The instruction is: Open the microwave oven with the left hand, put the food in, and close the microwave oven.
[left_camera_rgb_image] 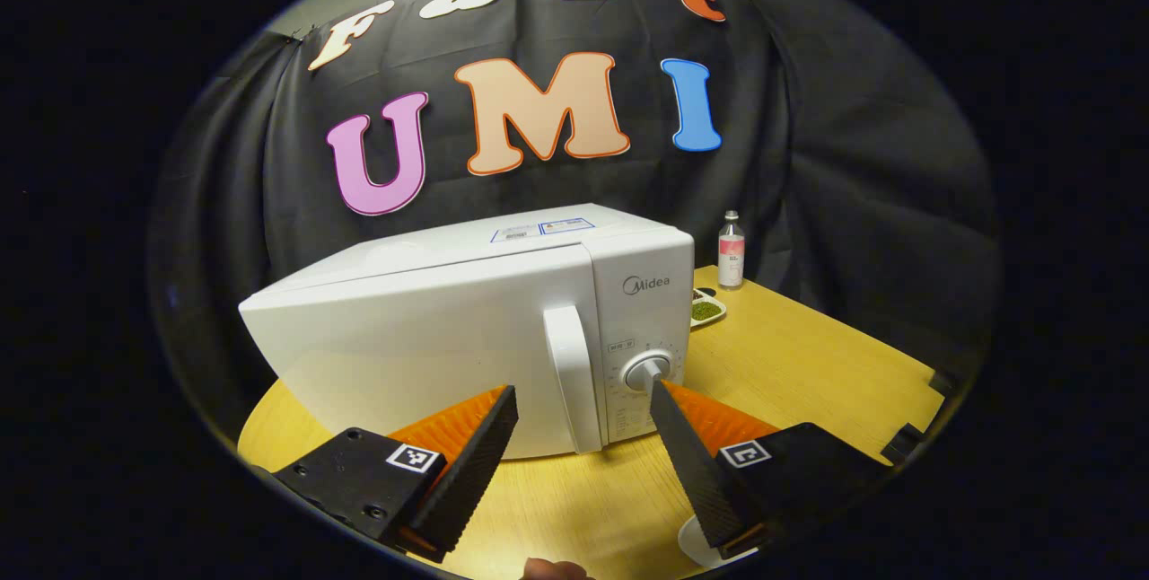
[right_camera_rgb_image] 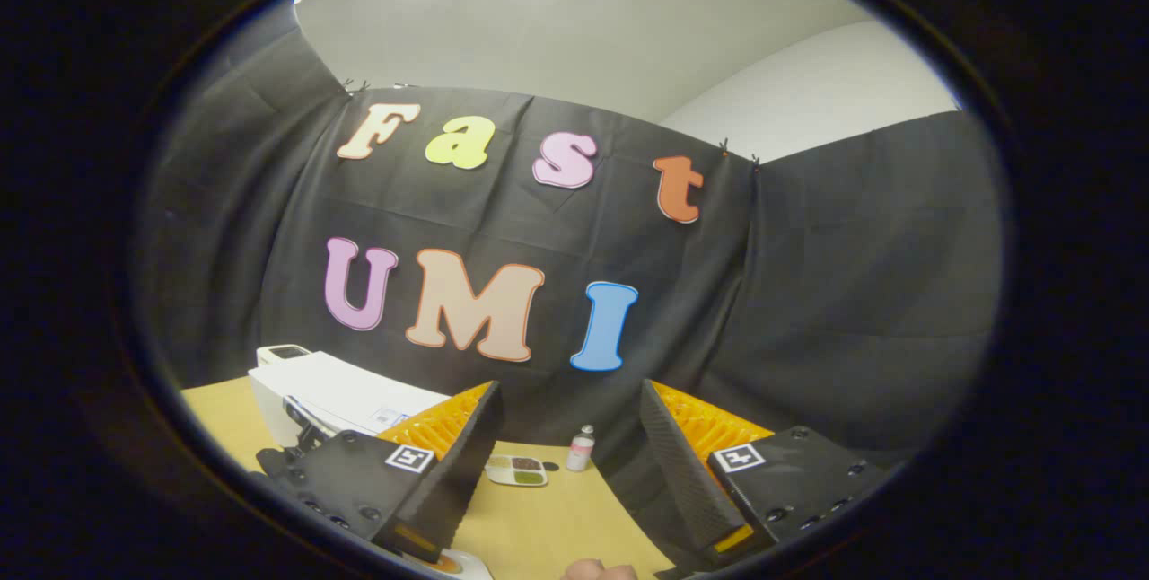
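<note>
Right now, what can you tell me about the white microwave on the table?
The microwave is a white box, smooth and shiny like painted metal or plastic. Its door is shut. A tall white handle runs down the door's right side, and beside it is a panel with a round white dial. A sticker lies on its top. It stands upright on the wooden table, in front of the black cloth wall. The open left tongs point at the handle but nothing touches the microwave besides the table.

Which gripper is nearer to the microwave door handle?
Left. The left gripper is open right before the handle; the right gripper hangs open farther back, right of the microwave.
</note>
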`<state>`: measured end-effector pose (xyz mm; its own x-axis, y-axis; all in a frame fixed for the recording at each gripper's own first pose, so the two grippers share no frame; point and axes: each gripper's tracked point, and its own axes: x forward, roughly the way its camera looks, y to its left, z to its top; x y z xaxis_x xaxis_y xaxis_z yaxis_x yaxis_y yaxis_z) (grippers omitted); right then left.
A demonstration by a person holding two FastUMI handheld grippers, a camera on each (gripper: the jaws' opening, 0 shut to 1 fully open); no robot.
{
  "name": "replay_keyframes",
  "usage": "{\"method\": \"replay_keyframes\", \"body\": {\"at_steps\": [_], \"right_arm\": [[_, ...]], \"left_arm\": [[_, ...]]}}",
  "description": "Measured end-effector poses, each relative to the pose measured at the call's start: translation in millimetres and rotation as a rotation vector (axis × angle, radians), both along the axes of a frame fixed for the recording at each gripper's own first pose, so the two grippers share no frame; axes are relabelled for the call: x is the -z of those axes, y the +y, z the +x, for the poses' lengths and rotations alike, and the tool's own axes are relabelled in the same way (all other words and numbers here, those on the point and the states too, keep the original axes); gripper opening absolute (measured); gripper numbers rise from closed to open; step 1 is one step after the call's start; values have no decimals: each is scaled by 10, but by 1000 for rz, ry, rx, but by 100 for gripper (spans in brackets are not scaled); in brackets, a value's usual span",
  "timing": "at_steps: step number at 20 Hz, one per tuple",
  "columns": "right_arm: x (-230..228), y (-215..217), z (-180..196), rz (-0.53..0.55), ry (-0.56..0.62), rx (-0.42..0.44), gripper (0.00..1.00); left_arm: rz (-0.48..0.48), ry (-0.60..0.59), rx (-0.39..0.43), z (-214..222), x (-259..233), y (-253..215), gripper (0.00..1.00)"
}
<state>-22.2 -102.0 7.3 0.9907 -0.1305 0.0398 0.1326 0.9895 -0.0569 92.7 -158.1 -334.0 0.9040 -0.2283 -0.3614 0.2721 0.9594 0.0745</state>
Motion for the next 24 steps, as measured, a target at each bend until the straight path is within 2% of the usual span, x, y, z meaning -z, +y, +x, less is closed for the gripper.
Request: {"method": "replay_keyframes", "body": {"at_steps": [3, 9, 11, 13, 14, 15, 16, 18, 20, 24], "right_arm": [[-6, -134, -72, -14, 1, 28, 96], [-12, -391, -208, -5, -8, 85, 96], [11, -445, -215, 3, -2, 94, 96], [17, -460, -216, 7, 2, 94, 96], [18, -460, -213, 5, 4, 91, 96], [24, -465, -215, 3, 4, 91, 96], [33, -469, -207, 2, 7, 90, 97], [49, -460, -205, 8, 10, 85, 96], [35, -464, -212, 13, 7, 83, 96], [25, -469, -229, 7, 4, 80, 96]], "left_arm": [[18, 27, 22, 109, 129, -94, 98], [34, 26, -1, 248, 167, -87, 96], [23, 16, -18, 286, 135, -83, 89], [81, 41, -69, 309, 213, 27, 64], [57, 59, -70, 328, 243, 37, 40], [22, 51, -76, 336, 177, 8, 36], [-1, 69, -78, 344, 211, -2, 28], [-33, 73, -84, 310, 216, -11, 23], [-13, 74, -96, 297, 226, -6, 16], [-31, 89, -100, 292, 215, 7, 14]]}}
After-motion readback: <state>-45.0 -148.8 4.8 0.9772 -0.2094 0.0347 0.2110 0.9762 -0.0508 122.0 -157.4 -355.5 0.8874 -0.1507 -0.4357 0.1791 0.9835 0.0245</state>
